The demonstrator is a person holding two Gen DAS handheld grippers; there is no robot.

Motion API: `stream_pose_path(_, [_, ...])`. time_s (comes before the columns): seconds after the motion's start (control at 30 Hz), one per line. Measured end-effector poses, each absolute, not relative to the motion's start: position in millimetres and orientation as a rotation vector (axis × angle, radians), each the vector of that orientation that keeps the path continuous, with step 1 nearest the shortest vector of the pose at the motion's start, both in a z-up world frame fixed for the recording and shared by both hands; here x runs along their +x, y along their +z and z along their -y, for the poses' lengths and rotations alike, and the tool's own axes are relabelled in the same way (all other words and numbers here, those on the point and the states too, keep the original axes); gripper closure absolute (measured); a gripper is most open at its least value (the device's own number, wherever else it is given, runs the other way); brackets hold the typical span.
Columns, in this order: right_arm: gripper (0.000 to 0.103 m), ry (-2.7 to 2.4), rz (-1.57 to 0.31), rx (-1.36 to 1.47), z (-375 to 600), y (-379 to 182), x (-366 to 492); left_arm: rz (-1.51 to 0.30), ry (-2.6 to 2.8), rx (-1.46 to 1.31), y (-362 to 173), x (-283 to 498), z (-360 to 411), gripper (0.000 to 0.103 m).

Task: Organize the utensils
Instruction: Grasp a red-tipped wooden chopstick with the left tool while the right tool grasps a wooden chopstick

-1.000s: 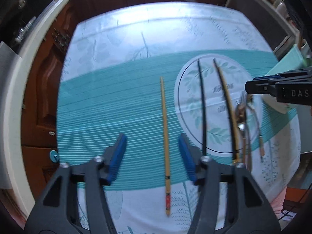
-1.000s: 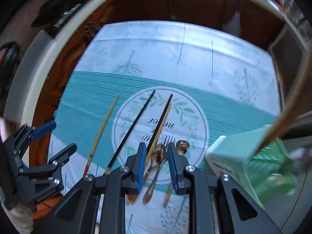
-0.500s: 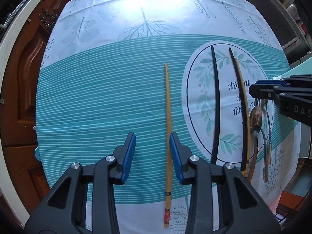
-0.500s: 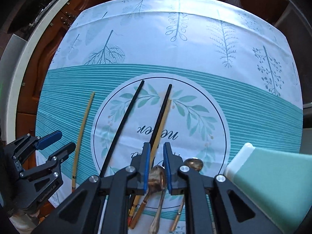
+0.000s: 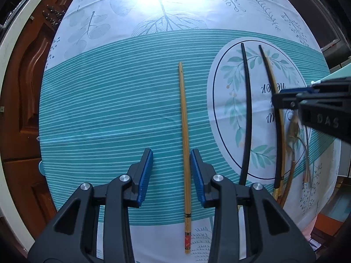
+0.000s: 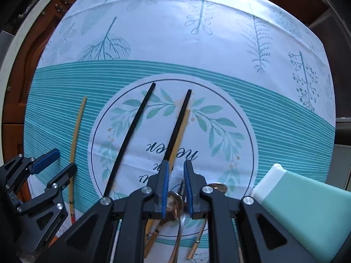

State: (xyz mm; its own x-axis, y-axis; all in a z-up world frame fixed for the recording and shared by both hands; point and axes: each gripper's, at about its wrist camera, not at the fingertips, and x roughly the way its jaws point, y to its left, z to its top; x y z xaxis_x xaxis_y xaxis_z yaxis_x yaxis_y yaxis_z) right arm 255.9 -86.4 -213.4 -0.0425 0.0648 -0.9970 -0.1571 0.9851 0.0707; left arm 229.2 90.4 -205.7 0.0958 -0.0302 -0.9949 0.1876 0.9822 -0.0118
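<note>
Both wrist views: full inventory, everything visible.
tablecloth: 1, white and teal, under everything
bamboo chopstick: 2, tan; one on the stripes, one beside the right black chopstick
black chopstick: 2, black, on round emblem
spoon: 2 bowls visible, copper, at emblem's near edge
box: 1, green, white edge, right of spoons
cabinet doors: brown wood, beyond cloth
left claw: just closing, lone bamboo chopstick between, untouched
right claw: just closing over a spoon; contact unclear
</note>
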Motion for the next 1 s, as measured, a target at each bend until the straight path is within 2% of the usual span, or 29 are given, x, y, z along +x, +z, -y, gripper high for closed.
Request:
stream_pose_path(0.37, [0.090, 0.233, -1.626, -0.016, 55, -221, 255, -1.470, -0.155, 0.093, -205, 224, -102, 0.071])
stream_pose_path(1.0, [0.090, 0.287, -1.636, 0.099, 95, -210, 228, -1.462, -0.141, 0.105, -202, 217, -107, 0.071])
